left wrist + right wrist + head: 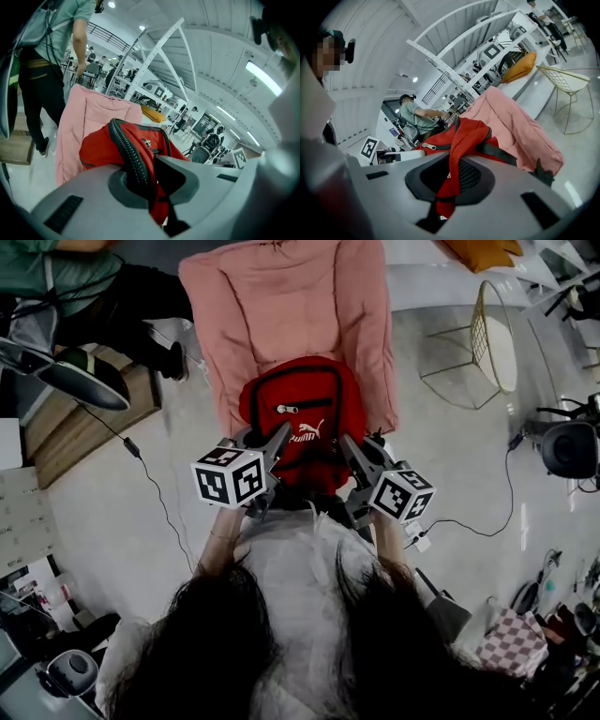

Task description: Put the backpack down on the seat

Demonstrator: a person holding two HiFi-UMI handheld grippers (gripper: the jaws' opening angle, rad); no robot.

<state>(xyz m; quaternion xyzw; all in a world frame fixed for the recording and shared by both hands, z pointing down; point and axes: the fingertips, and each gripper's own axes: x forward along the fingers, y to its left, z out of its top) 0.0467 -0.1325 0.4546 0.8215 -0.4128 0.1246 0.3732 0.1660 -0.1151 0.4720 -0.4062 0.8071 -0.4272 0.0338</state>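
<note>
Backpack of soft red fabric hangs over the front of the pink cushioned seat. Our left gripper is clamped on its black ribbed strap, and our right gripper pinches a red strap. We judge it limp and light, and best carried by these straps.

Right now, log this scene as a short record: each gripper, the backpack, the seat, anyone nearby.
left gripper: shut on the backpack, at its black zipped edge
right gripper: shut on the backpack's red fabric
backpack: red, held by both grippers over the near end of the seat; cannot tell whether it touches the seat
seat: pink padded chair
nearby: person in a green top, to the left of the seat
also: wire chair to the right
</note>
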